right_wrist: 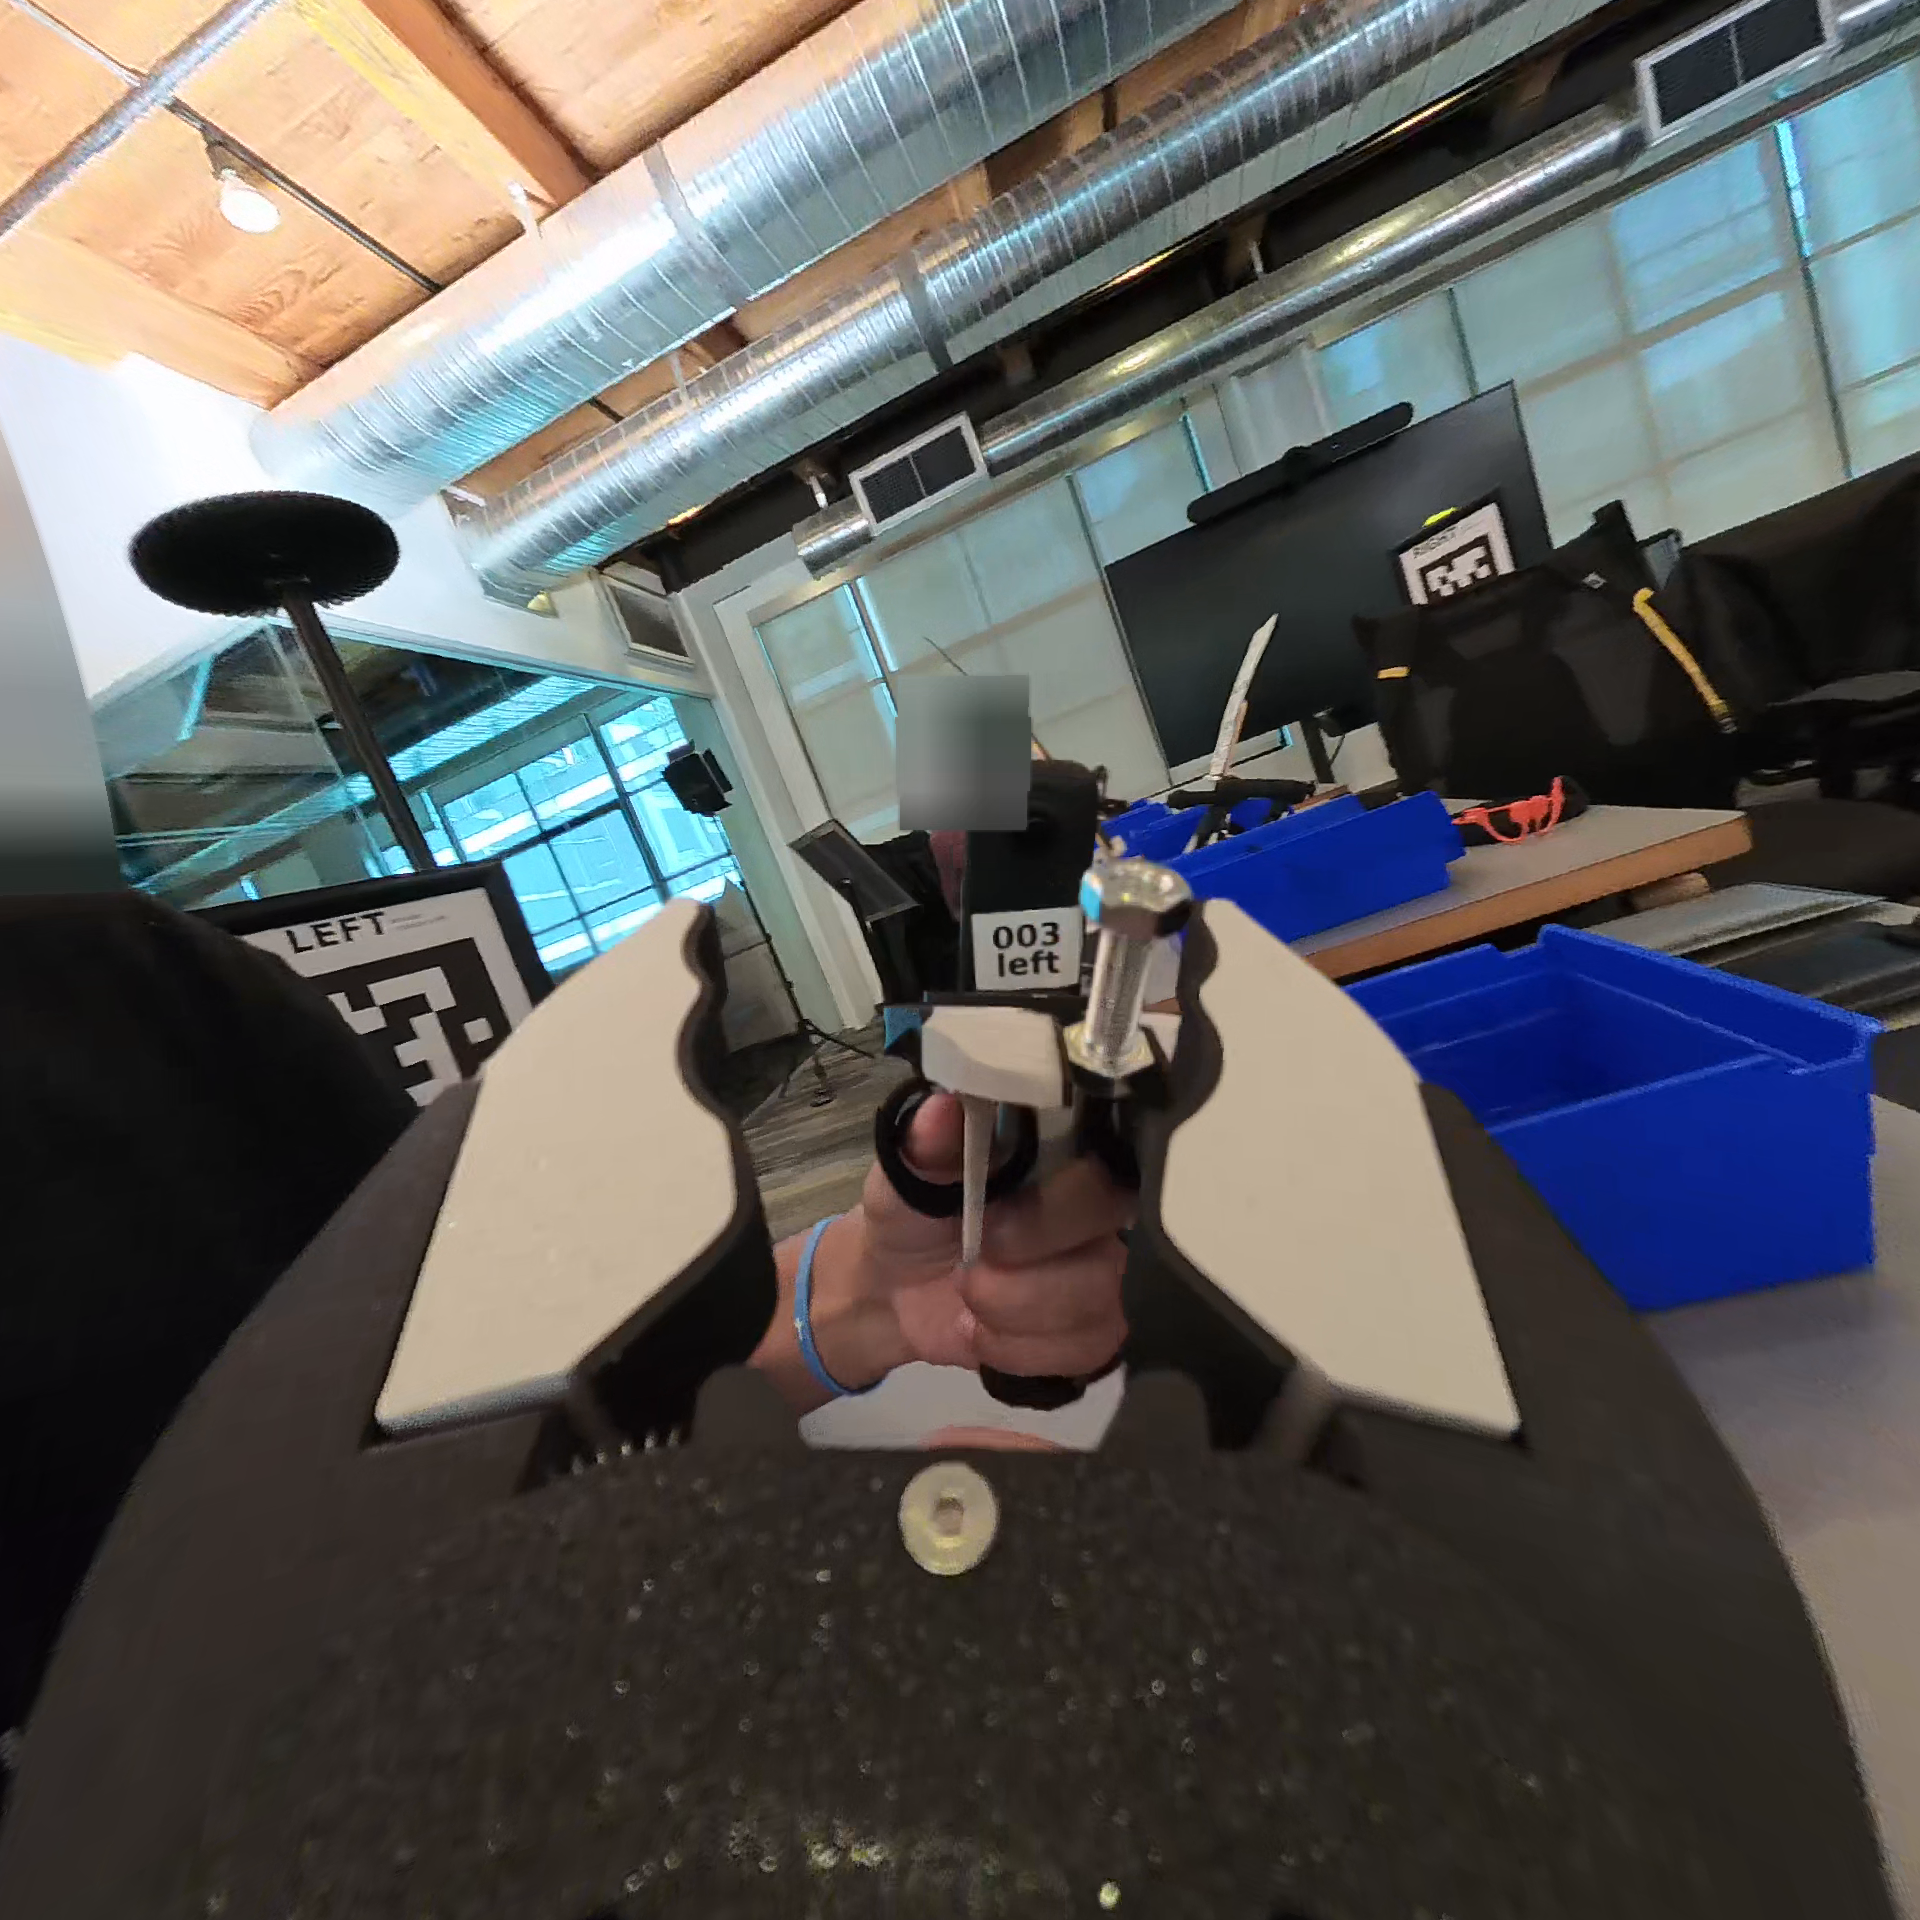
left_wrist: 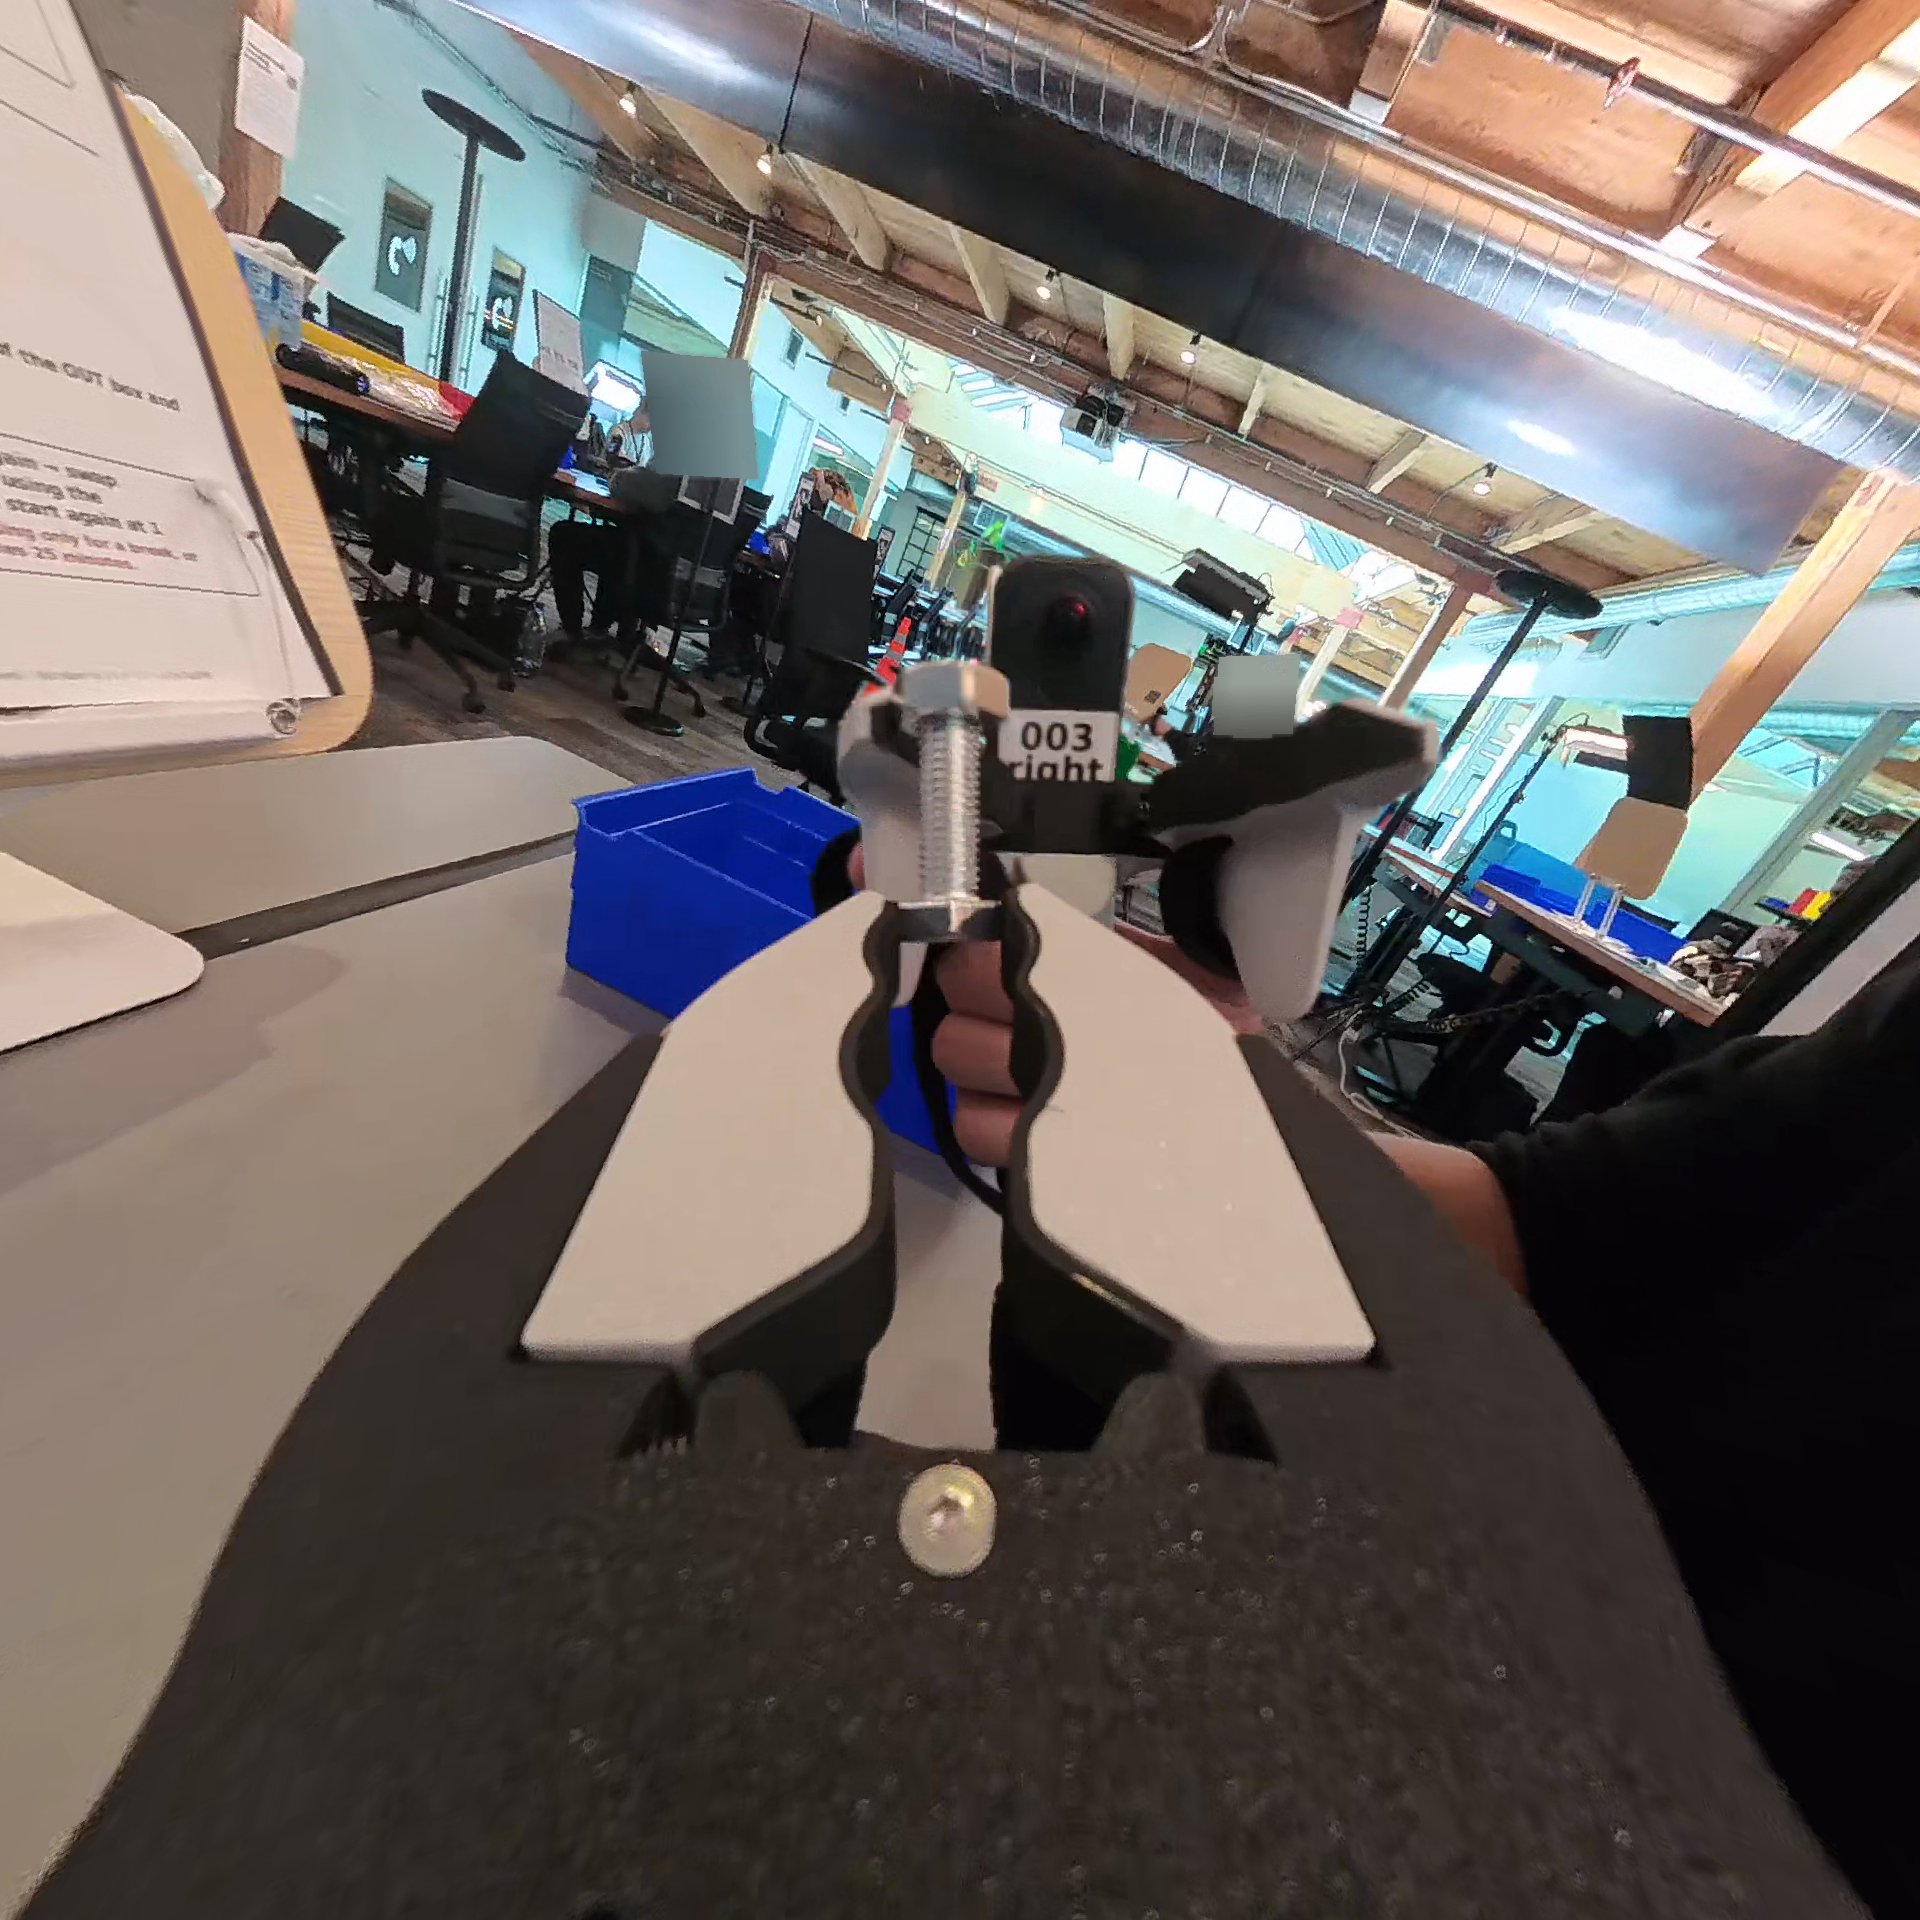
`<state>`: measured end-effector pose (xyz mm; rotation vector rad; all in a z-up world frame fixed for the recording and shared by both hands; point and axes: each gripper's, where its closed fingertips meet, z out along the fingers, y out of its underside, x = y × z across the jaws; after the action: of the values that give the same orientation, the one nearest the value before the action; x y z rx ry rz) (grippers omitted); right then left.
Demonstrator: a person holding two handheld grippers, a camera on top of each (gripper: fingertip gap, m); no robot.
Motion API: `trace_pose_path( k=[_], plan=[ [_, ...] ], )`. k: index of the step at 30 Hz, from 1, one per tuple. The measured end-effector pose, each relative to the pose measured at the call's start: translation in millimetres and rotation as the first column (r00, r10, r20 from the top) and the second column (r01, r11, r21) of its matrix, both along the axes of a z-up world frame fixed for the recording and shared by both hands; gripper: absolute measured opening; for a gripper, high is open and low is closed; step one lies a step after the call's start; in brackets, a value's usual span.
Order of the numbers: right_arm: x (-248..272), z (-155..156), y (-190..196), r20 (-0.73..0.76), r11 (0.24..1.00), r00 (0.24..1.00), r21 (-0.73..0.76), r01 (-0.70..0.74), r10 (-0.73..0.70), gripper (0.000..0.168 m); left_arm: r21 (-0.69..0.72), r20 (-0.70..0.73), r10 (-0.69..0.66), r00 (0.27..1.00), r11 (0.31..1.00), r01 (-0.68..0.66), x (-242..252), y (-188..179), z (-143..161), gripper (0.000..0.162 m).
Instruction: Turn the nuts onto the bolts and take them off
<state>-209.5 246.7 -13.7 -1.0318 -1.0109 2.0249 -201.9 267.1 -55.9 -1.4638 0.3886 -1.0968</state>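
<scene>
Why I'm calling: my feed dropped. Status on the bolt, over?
Left claw shut on bolt lower end, upright. Right claw open, bolt top near one finger. Nothing blocking.

Bright daylight is pouring through the windows (right_wrist: 1704, 343), and ceiling lamps (right_wrist: 247, 203) are glowing. Wide-angle distortion is bending the ducts (right_wrist: 790, 208); edges are blurring softly, glare glinting off the bolt (left_wrist: 948, 821).
</scene>
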Motion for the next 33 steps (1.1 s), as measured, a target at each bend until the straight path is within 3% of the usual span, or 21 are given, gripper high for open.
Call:
trace_pose_path(
  k=[6, 13, 16, 23, 29, 33],
  plan=[
    [2.2, -7.7, 11.9, 0.027, 0.998, 0.998, 0.007, 0.060, -0.060, 0.084, -0.002, 0.021, -0.026, 0.999, 1.000, 0.026, -0.1, -2.2, 0.2, 0.017],
    [-8.4, 12.6, -12.3, -0.018, 0.998, 0.999, 0.040, -0.043, 0.044, 0.086, 0.008, -0.005, -0.076, 0.997, 0.997, 0.076, 15.6, -8.2, 0.7, 0.017],
    [-1.2, 6.6, -10.0, 0.005, 0.999, 1.000, 0.037, -0.007, 0.007, 0.094, 0.004, 0.020, -0.053, 0.998, 0.999, 0.053, 4.6, -5.9, 1.8, 0.017],
    [12.7, -8.2, 9.1, 0.020, 0.998, 0.998, -0.022, 0.061, -0.060, 0.093, 0.015, 0.013, -0.065, 0.998, 0.998, 0.065, 4.7, -8.6, 4.3, 0.017],
    [-13.6, 9.4, -21.4, 0.003, 0.999, 0.999, 0.024, -0.034, 0.034, 0.094, 0.019, -0.023, -0.104, 0.994, 0.994, 0.104, 22.8, -13.0, 2.3, 0.017],
    [-4.6, 7.1, -22.3, 0.026, 0.999, 1.000, 0.047, 0.004, -0.005, 0.101, 0.019, 0.003, -0.064, 0.998, 0.998, 0.064, 5.8, -9.3, 5.6, 0.017]
  ],
)
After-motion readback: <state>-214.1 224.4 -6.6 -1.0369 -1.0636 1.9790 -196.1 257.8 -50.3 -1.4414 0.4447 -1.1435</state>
